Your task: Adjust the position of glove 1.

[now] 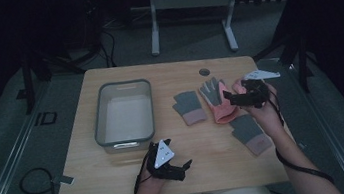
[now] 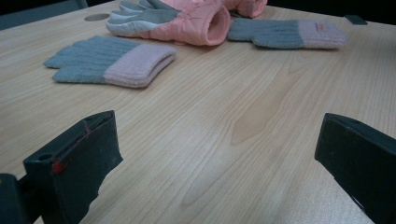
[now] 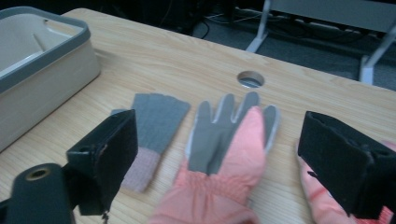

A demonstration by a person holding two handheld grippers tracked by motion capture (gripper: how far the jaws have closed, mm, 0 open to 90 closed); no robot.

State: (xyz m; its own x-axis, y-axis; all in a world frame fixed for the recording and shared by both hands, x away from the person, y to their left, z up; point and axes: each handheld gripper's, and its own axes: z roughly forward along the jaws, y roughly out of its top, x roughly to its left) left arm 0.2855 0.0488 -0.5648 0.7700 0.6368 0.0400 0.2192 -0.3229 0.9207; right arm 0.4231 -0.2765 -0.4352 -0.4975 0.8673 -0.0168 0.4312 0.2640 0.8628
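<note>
A pink padded glove (image 1: 219, 102) with a grey palm lies right of the table's middle, and a second pink glove (image 3: 322, 198) lies beside it. A grey knit glove (image 1: 189, 107) with a pink cuff lies to its left; another grey knit glove (image 1: 250, 133) lies nearer the person. My right gripper (image 1: 229, 95) hovers open just above the pink glove (image 3: 219, 158), jaws wide apart and empty. Near the table's front edge my left gripper (image 1: 185, 168) rests low and open, pointing toward the gloves (image 2: 109, 59), with bare wood between its jaws.
A grey-rimmed plastic bin (image 1: 124, 114) stands left of the gloves and holds nothing. A round cable hole (image 1: 204, 71) is in the tabletop behind the gloves. A grey desk frame (image 1: 188, 4) stands on the floor beyond the table.
</note>
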